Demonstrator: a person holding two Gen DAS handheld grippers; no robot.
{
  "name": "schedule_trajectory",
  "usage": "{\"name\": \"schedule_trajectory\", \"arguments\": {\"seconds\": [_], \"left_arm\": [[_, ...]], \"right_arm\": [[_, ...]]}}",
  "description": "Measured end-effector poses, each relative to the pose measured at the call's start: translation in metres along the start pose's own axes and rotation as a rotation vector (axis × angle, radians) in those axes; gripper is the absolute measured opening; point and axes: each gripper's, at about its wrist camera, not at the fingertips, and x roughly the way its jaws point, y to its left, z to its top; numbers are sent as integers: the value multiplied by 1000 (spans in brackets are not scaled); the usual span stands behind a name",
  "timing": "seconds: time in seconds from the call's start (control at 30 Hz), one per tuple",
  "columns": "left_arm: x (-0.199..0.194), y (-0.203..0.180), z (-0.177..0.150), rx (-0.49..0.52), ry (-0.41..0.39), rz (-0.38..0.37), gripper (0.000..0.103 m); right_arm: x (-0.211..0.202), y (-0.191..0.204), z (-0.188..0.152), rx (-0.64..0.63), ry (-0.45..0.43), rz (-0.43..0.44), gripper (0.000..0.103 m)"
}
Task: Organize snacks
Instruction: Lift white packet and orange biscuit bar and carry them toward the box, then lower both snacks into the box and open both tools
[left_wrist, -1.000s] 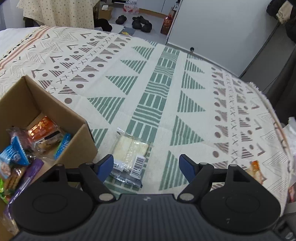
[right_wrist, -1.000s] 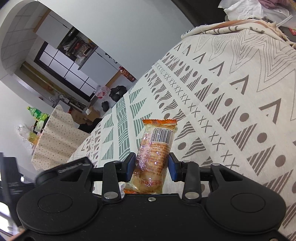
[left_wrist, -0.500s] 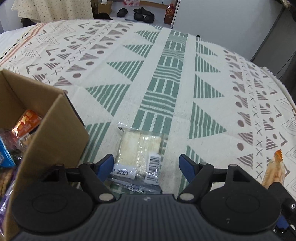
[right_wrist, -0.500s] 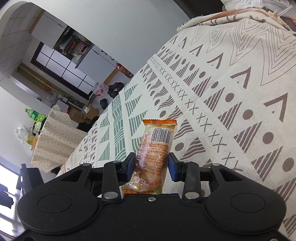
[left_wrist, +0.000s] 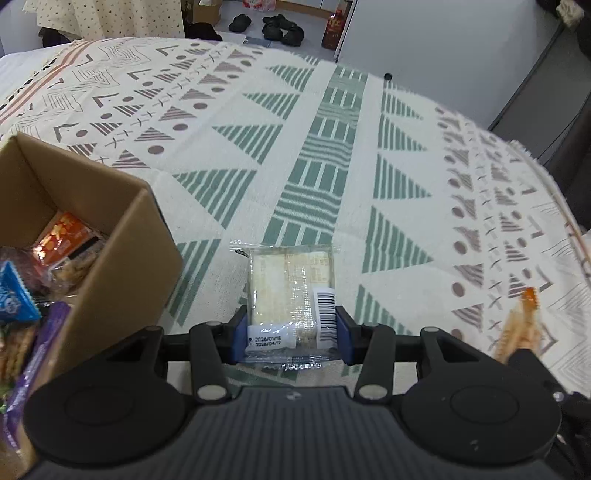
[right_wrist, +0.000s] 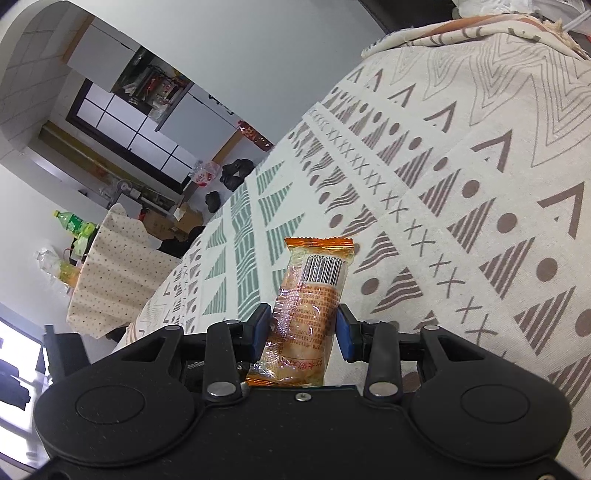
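Note:
My left gripper (left_wrist: 290, 334) is shut on a clear-wrapped pale cracker packet (left_wrist: 290, 291) that lies on the patterned cloth (left_wrist: 314, 155), just right of an open cardboard box (left_wrist: 110, 240) holding several snack packets (left_wrist: 61, 236). My right gripper (right_wrist: 301, 332) is shut on an orange-wrapped snack (right_wrist: 310, 306) with a barcode and holds it above the cloth (right_wrist: 461, 166). The orange snack also shows at the right edge of the left wrist view (left_wrist: 521, 321).
The cloth's far edge drops to a floor with shoes (left_wrist: 273, 26) and a bottle (left_wrist: 334, 27). A dotted-cloth table (right_wrist: 114, 266) with bottles stands beyond the cloth in the right wrist view.
My left gripper has moved forward over the cracker packet and shut on it; it was open before. My right gripper still holds the orange snack, shifted slightly.

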Motion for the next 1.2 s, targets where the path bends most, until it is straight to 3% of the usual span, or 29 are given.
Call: {"name": "schedule_trajectory", "arguments": {"seconds": [0.67,1.2], "left_arm": [[-99,47,16,-90,-128,-96,46],[-142,119,16,-216,-176,-72,46]], "right_arm": [[-16,59,-14,-113,-25,110,37],[-19,108,-40,-206,0,189,37]]}}
